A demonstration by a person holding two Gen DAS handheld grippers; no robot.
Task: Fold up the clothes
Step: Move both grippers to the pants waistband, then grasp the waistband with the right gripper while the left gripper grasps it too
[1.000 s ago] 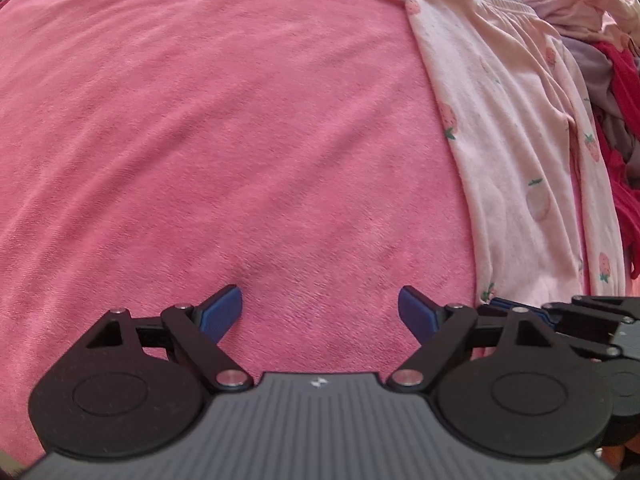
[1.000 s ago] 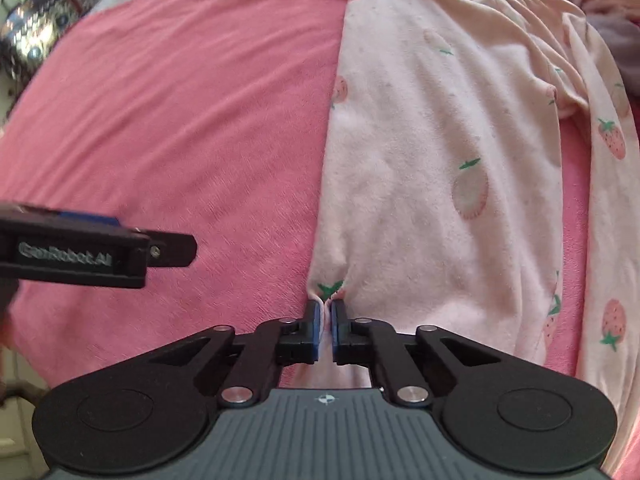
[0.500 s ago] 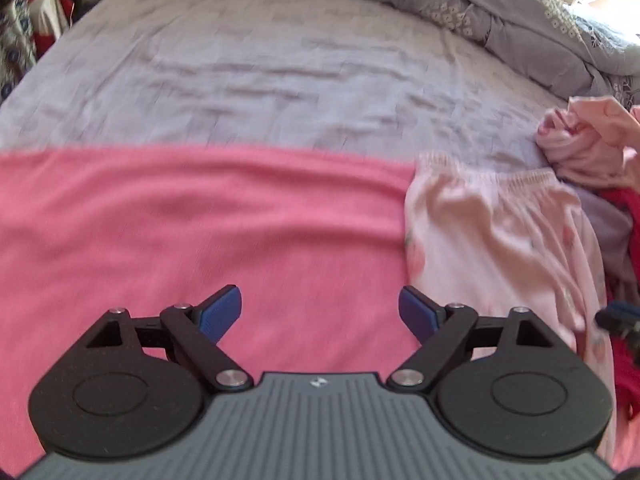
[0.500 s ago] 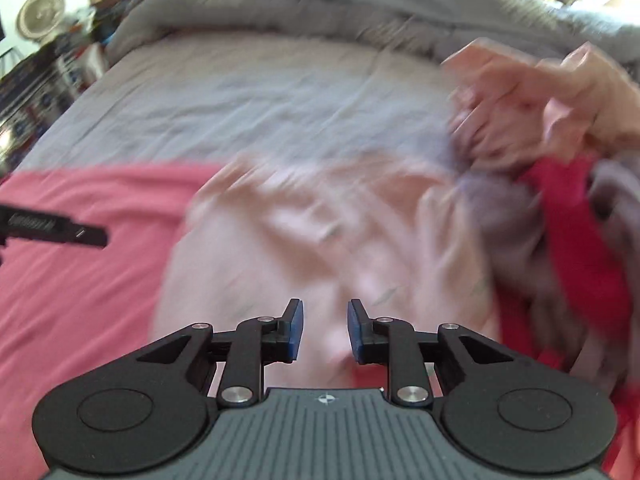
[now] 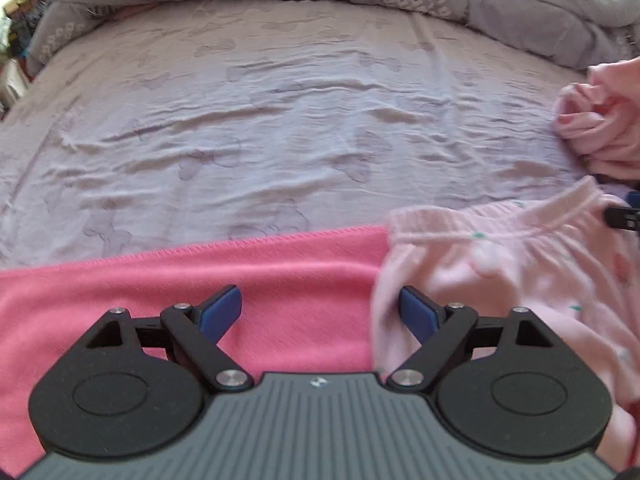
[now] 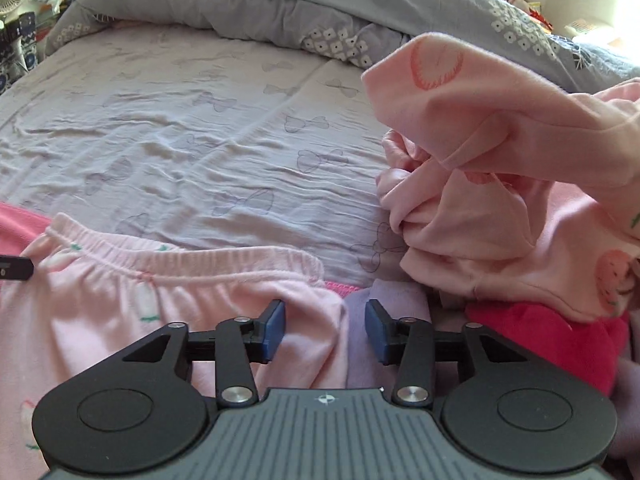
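Pale pink strawberry-print trousers [image 5: 500, 264] lie flat on a pink towel [image 5: 240, 276], their elastic waistband [image 6: 180, 260] toward the bed's middle. My left gripper [image 5: 320, 312] stands open above the towel, just left of the trousers' left edge, with nothing between its blue pads. My right gripper [image 6: 325, 326] hovers over the waistband's right corner; its jaws are opening, and the trousers' right edge lies under the gap without being pinched. The tip of the left gripper [image 6: 14, 269] shows at the left edge of the right wrist view.
A crumpled pink strawberry-print garment [image 6: 500, 200] is heaped right of the trousers, over red cloth [image 6: 540, 340] and lilac cloth [image 6: 384, 320]. The lilac bow-print sheet [image 5: 280, 120] stretches ahead. A grey flowered duvet [image 6: 280, 12] is bunched along the far side.
Both grippers moved up along the trousers from the leg hem to the waistband end. The right gripper, shut on the hem a second ago, has let go and is spreading.
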